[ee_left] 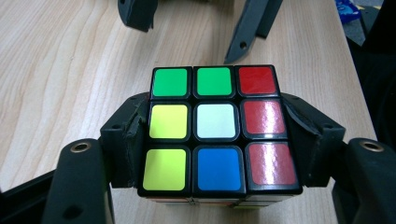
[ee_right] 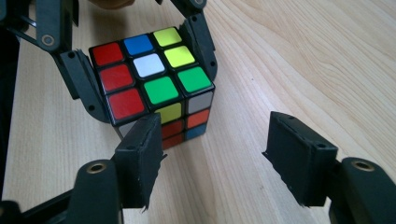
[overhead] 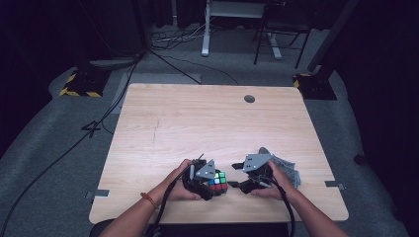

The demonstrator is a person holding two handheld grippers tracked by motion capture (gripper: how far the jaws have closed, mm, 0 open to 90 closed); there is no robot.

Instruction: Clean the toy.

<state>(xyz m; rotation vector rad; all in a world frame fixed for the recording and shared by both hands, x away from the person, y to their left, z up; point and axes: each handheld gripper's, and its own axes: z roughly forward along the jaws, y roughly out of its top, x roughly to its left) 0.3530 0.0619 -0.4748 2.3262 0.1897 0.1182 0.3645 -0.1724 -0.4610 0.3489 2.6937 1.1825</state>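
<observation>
While we look down from the high view, the puzzle cube sits near the front edge of the wooden table, clamped by the left gripper, with the right gripper just beside it. No container stands on the table, so nothing is held inside anything; behind the right hand lies a crumpled grey cloth.

In the left gripper view we see the cube's top face closely: two green and one red, then yellow, white, red, then yellow, blue, red. The black jaws press its two sides, grasping it. In the right gripper view we see the cube's side faces too, with yellow, grey, orange and red stickers, and this gripper's jaws stand spread apart, released, short of the cube.

The stickers are glossy squares on black plastic; the tabletop shows pale grain.
</observation>
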